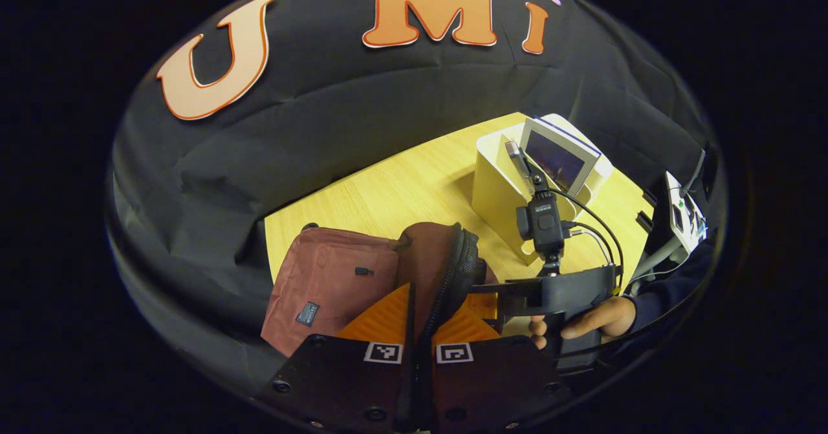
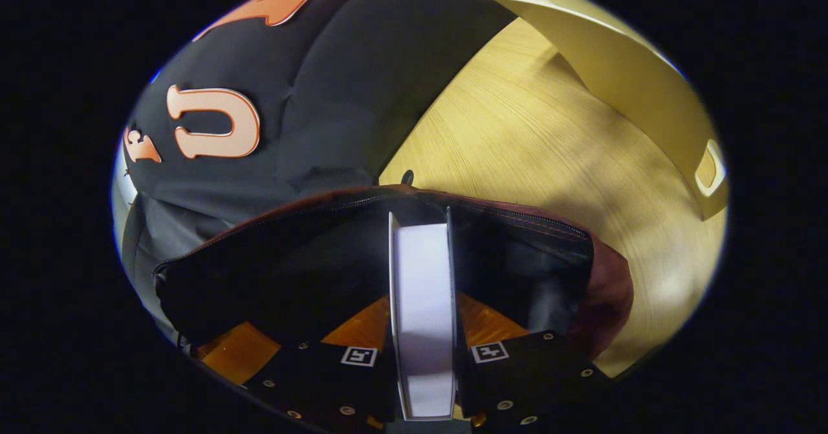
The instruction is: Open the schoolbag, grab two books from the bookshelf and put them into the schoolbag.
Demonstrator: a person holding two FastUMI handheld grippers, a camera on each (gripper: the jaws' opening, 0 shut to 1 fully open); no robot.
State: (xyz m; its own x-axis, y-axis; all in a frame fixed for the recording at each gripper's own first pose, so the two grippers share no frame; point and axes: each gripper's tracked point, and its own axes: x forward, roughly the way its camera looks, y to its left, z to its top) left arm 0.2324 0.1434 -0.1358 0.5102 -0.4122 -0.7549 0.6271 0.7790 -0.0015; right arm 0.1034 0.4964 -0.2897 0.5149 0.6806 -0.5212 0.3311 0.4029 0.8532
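Left gripper (image 1: 419, 330) — fingers pressed together on the zipped rim of the schoolbag (image 1: 330, 285), holding the flap (image 1: 440, 259) up and the mouth open. Right gripper (image 2: 424, 330) — fingers pinching a book (image 2: 422, 304) by its covers, page edge facing the camera, already at the bag's dark opening (image 2: 323, 259); same gripper seen in the left gripper view just past the flap, held by a hand (image 1: 592, 317).

Schoolbag: maroon, lying on the bench (image 1: 401, 188) near the booth wall, unzipped. Bookshelf (image 1: 501, 191): cream box stand, well apart from the bag toward the bench's far corner, one book (image 1: 559, 159) leaning inside.

Step in hand, by judgement: lowering a book into the bag. Advice — keep flap lifted and taut, enter spine-parallel to the zip line, clear the zipper teeth on both sides, release only once the book rests deep inside. Snagging a cover corner on the rim likeliest fault.
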